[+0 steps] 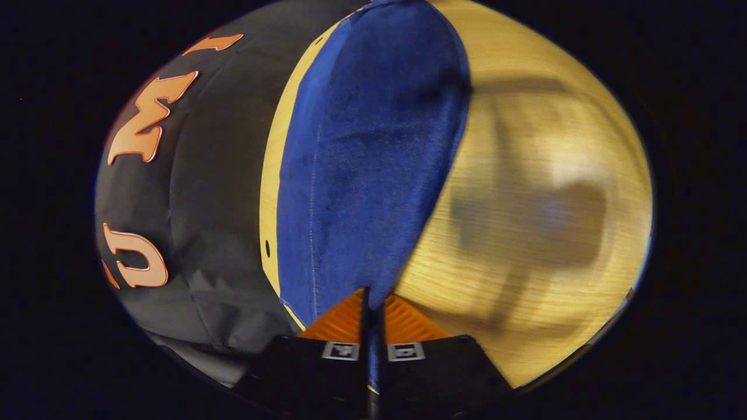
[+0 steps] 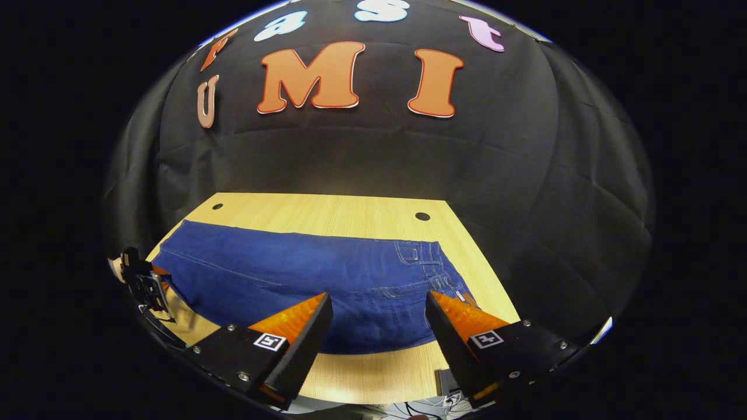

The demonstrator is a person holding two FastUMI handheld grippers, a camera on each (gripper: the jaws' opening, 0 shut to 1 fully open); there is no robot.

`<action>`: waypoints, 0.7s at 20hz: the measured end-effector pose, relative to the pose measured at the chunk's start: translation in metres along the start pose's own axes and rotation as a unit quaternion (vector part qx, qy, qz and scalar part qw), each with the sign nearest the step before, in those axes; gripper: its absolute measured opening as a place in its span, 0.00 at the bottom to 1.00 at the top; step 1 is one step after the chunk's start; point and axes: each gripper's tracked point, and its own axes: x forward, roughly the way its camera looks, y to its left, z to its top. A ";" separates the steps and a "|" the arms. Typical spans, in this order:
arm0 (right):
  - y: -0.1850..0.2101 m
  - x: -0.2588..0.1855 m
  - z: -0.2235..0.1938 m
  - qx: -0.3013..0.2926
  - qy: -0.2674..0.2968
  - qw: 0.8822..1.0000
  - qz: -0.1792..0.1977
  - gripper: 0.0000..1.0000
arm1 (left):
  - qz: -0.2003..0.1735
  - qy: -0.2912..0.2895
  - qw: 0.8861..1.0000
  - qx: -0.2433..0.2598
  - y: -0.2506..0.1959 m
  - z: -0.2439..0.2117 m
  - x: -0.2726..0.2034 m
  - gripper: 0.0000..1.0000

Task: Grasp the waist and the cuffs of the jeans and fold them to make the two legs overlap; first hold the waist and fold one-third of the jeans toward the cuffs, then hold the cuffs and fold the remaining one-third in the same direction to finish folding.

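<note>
In the left gripper view, the left hand-held gripper (image 1: 372,303) is seen at the bottom centre, pressed together on an edge of the jeans (image 1: 367,175), apparently a cuff end (the fabric runs upward through the middle of the frame). In the right gripper view, the right hand-held gripper (image 2: 379,315) is held spread above the near edge of the jeans (image 2: 303,280), which are laid flat across the counter (image 2: 327,207), waist toward the right of the frame; the other hand-held gripper (image 2: 153,286) is seen at the far left edge.

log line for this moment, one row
stage: legs overlapped, thirds not begun | left gripper: shut on jeans cuff end | right gripper: open, above waist end | jeans flat on table
</note>
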 end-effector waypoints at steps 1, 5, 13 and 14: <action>-0.001 0.001 0.001 -0.007 -0.003 1.000 -0.002 0.99 | 0.003 -0.008 1.000 -0.001 0.001 0.001 0.005 0.03; -0.024 0.003 0.009 -0.086 -0.029 0.995 -0.030 0.98 | -0.037 -0.015 0.998 -0.056 -0.007 -0.004 -0.003 0.01; -0.065 0.011 -0.016 -0.358 -0.028 0.931 -0.062 0.97 | -0.030 -0.016 0.999 -0.032 -0.008 -0.006 -0.002 0.01; -0.067 0.012 -0.023 -0.410 -0.024 0.910 -0.059 0.97 | -0.031 -0.016 0.999 -0.035 -0.008 -0.005 -0.004 0.01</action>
